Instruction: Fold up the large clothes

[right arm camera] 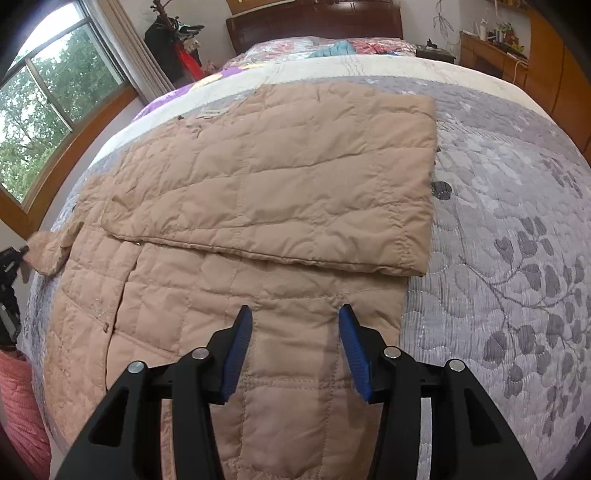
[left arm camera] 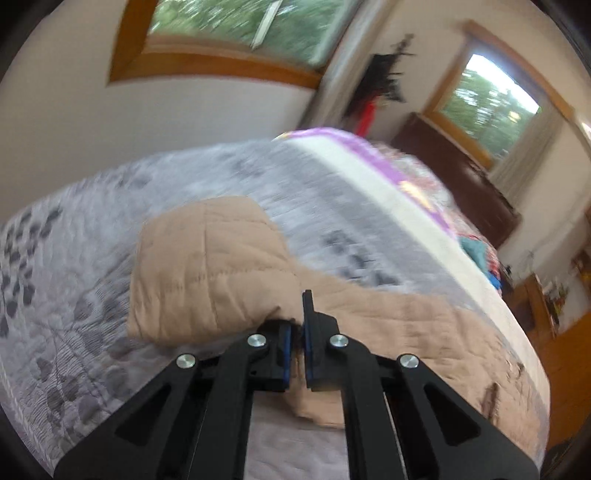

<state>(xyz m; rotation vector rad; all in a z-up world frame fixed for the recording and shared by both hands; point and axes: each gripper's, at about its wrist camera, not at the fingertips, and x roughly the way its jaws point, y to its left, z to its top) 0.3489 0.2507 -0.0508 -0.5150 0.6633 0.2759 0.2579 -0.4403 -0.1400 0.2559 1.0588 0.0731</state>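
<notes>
A tan quilted coat (right arm camera: 258, 192) lies spread on the bed, one half folded over the other. My right gripper (right arm camera: 295, 314) is open and empty, hovering just above the coat's near part. My left gripper (left arm camera: 300, 314) is shut on a fold of the coat (left arm camera: 210, 266), lifting it off the bedspread; this view is motion-blurred. In the right wrist view the left gripper (right arm camera: 11, 266) shows at the far left edge, holding a bunched tan end of the coat (right arm camera: 46, 251).
The bed carries a grey leaf-patterned bedspread (right arm camera: 517, 229). Colourful bedding (right arm camera: 332, 48) and a dark headboard (right arm camera: 314, 18) lie at the far end. Windows (right arm camera: 48, 96), a wooden cabinet (right arm camera: 546, 70) and a pink quilted item (right arm camera: 22, 406) surround the bed.
</notes>
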